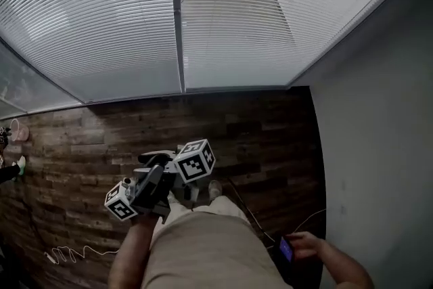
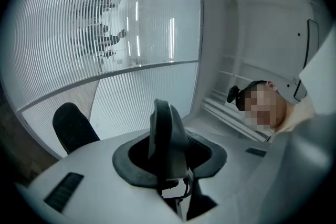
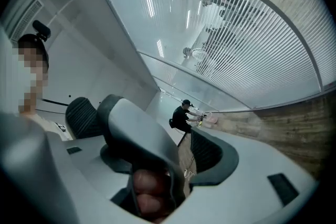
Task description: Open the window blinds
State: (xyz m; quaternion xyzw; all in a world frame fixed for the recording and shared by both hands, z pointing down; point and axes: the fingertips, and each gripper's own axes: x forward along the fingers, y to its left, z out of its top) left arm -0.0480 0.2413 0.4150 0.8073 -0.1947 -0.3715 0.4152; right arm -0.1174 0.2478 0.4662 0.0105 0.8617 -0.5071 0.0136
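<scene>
White slatted blinds (image 1: 101, 17) hang shut over two glass panes, with a frame post (image 1: 178, 17) between them; they also fill the background as blinds (image 2: 63, 34) and blinds (image 3: 262, 50). The person's left hand holds both grippers (image 1: 157, 176) bunched together low over the floor, and their marker cubes (image 1: 196, 160) (image 1: 122, 203) show. Each gripper view is mostly blocked by the other gripper's white housing (image 2: 105, 181) and grey lever (image 2: 165, 139). Fingers (image 3: 149, 202) curl under the lever (image 3: 142, 139). Black ribbed pads (image 2: 73, 126) (image 3: 81, 115) peek out, but neither pair of jaws shows clearly.
The person's right hand holds a small dark device with a lit screen (image 1: 285, 248). A grey wall (image 1: 379, 145) closes the right side. Thin cables (image 1: 67, 254) lie on the wood floor (image 1: 257, 139). Another person (image 3: 184, 115) crouches far off by the glass.
</scene>
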